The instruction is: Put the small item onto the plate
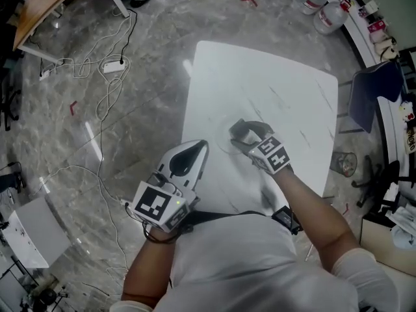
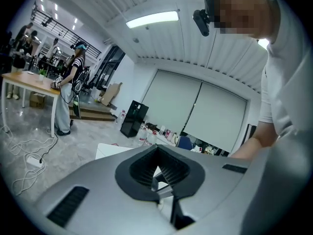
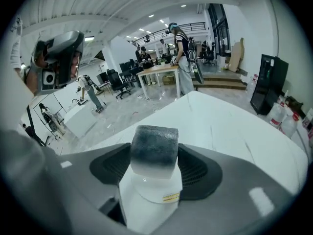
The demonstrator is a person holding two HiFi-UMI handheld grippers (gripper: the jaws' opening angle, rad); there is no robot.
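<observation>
In the right gripper view, a small dark grey block [image 3: 154,143] with a paler lower edge sits between the jaws of my right gripper [image 3: 154,161], which is shut on it. Something white and rounded with a small yellow label [image 3: 169,197] lies just under the block. In the head view my right gripper [image 1: 242,134] hangs over the middle of the white table [image 1: 286,90], above a faint round outline that may be the plate [image 1: 226,145]. My left gripper [image 1: 197,151] is at the table's left edge, shut and empty, its pads [image 2: 168,170] meeting in a V.
Cables and a power strip [image 1: 114,65] lie on the floor to the left, with a white box [image 1: 29,229] nearer me. Beyond the table's right edge are a blue chair [image 1: 377,86] and a wire bin [image 1: 344,163]. Water bottles [image 1: 325,12] stand at the far right.
</observation>
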